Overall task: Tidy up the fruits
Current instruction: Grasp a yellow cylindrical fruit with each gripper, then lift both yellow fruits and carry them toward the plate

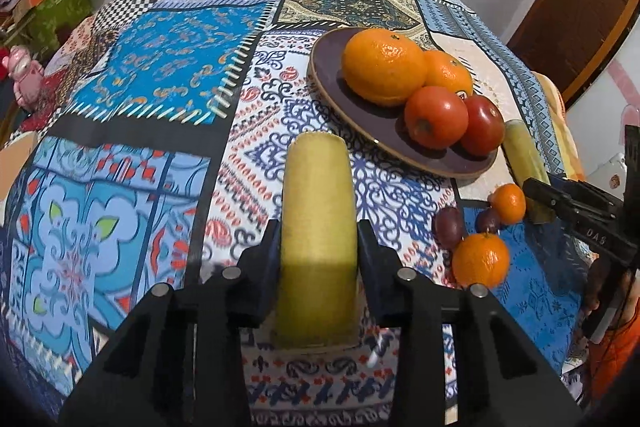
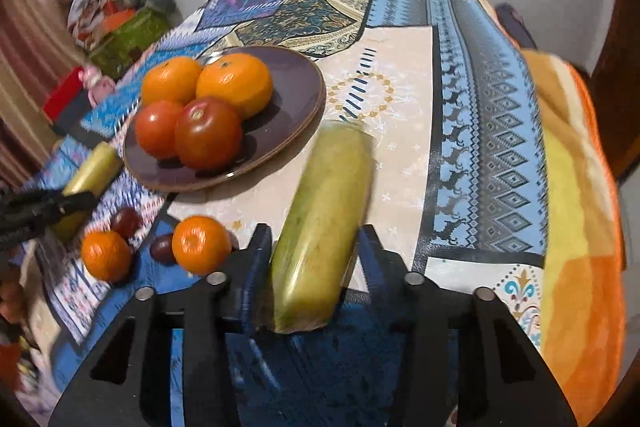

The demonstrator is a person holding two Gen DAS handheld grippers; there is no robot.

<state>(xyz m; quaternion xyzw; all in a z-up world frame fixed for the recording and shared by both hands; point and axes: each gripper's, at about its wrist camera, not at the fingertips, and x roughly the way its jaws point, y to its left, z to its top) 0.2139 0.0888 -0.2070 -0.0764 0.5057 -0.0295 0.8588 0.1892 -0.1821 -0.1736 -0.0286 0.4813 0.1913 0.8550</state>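
While both jaws pinch, left gripper [image 1: 318, 247] and right gripper [image 2: 316, 251] each clamp 1 cucumber [image 1: 318, 211].

Both tools point steeply downward. The left tool [image 1: 318, 239] has its jaws pressed against a yellow-green piece [image 1: 318, 227]; the right tool [image 2: 316, 247] clamps another piece [image 2: 324, 223], which sits tilted.

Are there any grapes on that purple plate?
No, the purple plate holds only two oranges and two tomatoes; the grapes lie on the tablecloth.
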